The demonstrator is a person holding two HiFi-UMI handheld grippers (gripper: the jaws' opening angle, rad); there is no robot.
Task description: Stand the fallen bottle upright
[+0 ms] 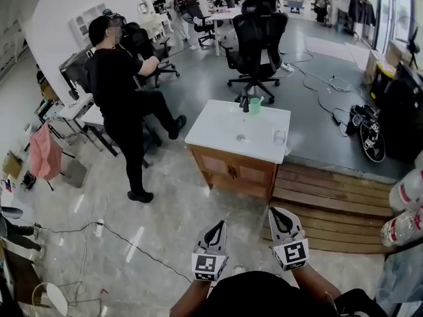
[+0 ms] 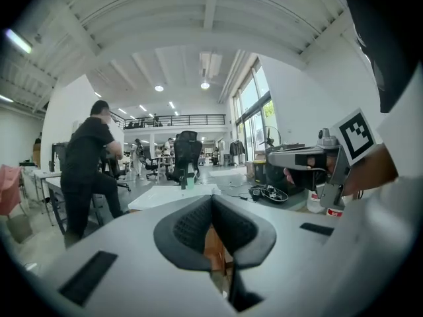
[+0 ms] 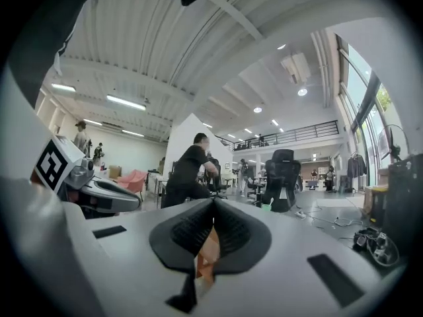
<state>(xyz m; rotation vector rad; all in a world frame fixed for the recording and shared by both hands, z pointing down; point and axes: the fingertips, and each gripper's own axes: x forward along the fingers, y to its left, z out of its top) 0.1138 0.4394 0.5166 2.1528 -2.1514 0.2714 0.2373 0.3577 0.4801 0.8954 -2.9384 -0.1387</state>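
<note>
A small table with a white top (image 1: 218,127) on a wooden base stands a few steps ahead of me. At its far edge are a green cup (image 1: 255,104) and a dark upright bottle (image 1: 245,103). Nearer on the top sit a small clear item (image 1: 241,137) and a clear glass-like item (image 1: 279,136), both too small to make out. No fallen bottle can be told apart at this distance. My left gripper (image 1: 217,227) and right gripper (image 1: 277,214) are held side by side close to my body, well short of the table. Both are shut and hold nothing.
A person in black (image 1: 122,91) stands left of the table by a desk. A black office chair (image 1: 258,38) is behind the table. Wooden steps (image 1: 330,203) lie to its right, with cables (image 1: 330,94) on the floor beyond. Plastic bottles (image 1: 406,210) show at the right edge.
</note>
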